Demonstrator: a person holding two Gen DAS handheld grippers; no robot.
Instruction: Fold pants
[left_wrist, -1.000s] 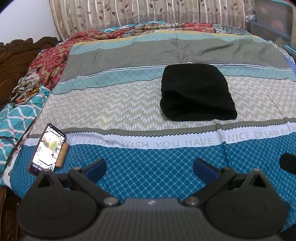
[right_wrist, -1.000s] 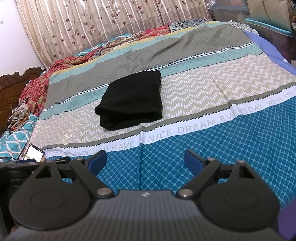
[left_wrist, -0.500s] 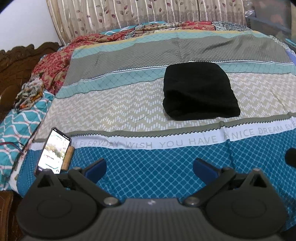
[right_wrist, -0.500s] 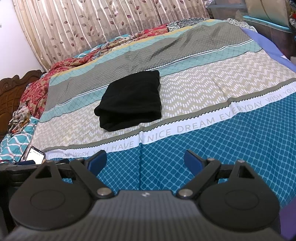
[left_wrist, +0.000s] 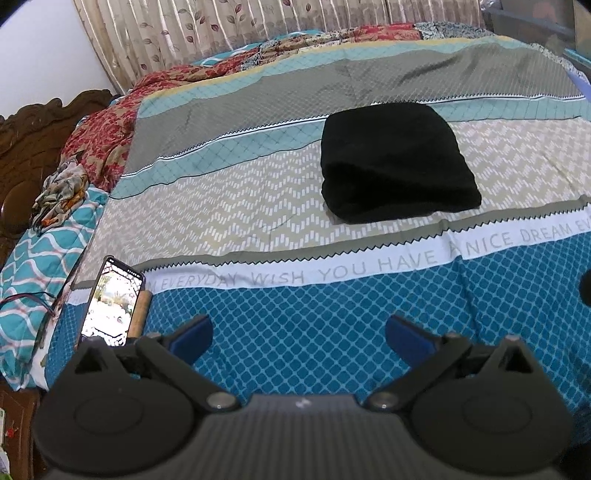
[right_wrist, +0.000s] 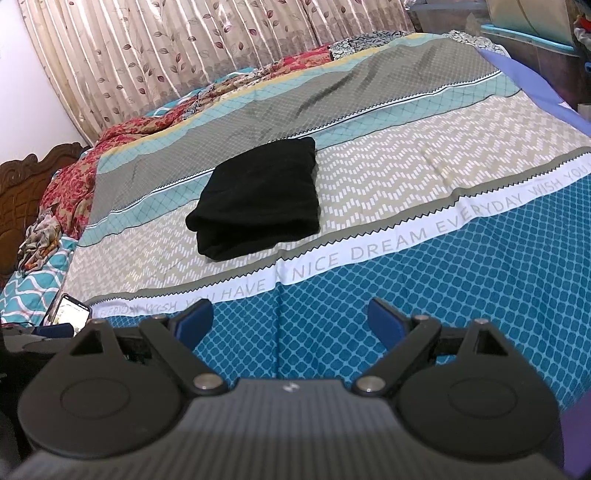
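The black pants (left_wrist: 395, 162) lie folded into a compact rectangle on the beige zigzag band of the bedspread (left_wrist: 221, 206); they also show in the right wrist view (right_wrist: 258, 201). My left gripper (left_wrist: 299, 334) is open and empty, held over the blue diamond band near the bed's front edge, well short of the pants. My right gripper (right_wrist: 291, 323) is open and empty too, over the same blue band to the right of the left one.
A lit phone (left_wrist: 112, 295) lies at the bed's front left corner beside a wooden stick (left_wrist: 140, 314). Crumpled red and teal bedding (left_wrist: 96, 147) and a carved headboard (left_wrist: 26, 147) are at the left. Curtains (right_wrist: 184, 55) hang behind. Storage boxes (right_wrist: 546, 48) stand at the right.
Both grippers have drawn back slightly and tilted, staying open. The folded pants have not moved.
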